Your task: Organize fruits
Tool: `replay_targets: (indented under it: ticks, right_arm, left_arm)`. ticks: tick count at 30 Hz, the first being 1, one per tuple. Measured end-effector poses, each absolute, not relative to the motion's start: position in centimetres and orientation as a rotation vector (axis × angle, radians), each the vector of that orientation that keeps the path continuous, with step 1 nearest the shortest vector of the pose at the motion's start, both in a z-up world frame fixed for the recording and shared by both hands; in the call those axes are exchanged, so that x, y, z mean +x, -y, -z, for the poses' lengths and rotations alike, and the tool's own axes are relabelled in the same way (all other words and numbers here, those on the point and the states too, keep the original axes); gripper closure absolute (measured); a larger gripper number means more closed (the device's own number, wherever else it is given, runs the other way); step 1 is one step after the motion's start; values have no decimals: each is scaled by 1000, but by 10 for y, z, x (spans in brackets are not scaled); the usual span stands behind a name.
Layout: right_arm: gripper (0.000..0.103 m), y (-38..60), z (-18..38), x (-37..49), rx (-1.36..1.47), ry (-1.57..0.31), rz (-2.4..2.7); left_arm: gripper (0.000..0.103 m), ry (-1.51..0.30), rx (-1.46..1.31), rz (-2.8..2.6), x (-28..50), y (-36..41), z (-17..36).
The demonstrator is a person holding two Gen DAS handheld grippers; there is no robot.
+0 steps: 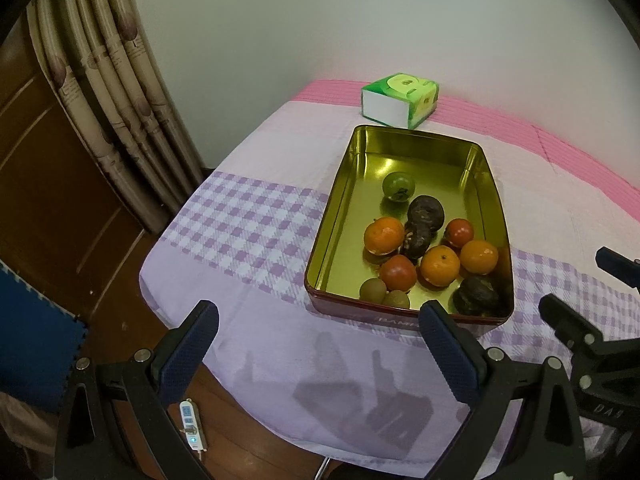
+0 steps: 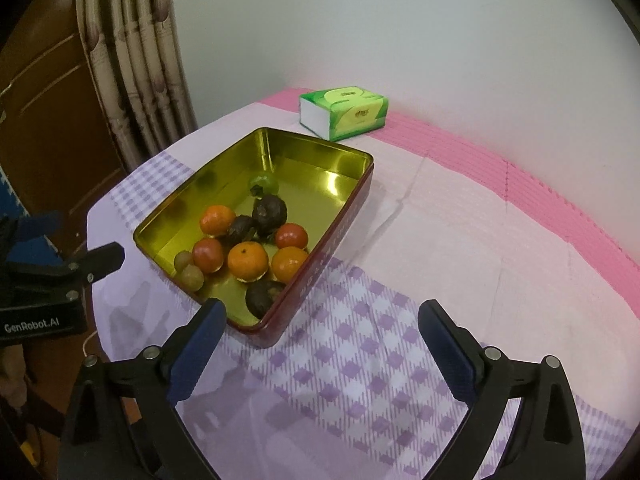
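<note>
Above the near edge of the cloth-covered bench, the left gripper and right gripper both tilt downward, jaws spread wide and empty. Ahead, the gold-lined tin holds the fruits: oranges, tomatoes, kiwis, dark fruits, one green fruit. A tissue box stands beyond.

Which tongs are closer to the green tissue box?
Right, but barely. Both tongs, left and right, hang open at the tin's near end; the tissue box sits behind it.
</note>
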State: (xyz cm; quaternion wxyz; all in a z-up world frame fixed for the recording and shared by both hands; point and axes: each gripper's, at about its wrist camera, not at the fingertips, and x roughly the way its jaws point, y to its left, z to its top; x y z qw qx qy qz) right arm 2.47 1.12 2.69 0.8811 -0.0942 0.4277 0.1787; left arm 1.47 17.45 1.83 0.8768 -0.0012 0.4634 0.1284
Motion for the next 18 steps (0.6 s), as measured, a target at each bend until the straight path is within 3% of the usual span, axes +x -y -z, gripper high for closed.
replay_targets:
  ticks: [18]
  right_arm:
    - [6, -19, -9, 29, -222, -945, -366]
  left_arm:
    - [3, -988, -8, -256, 18, -175, -12]
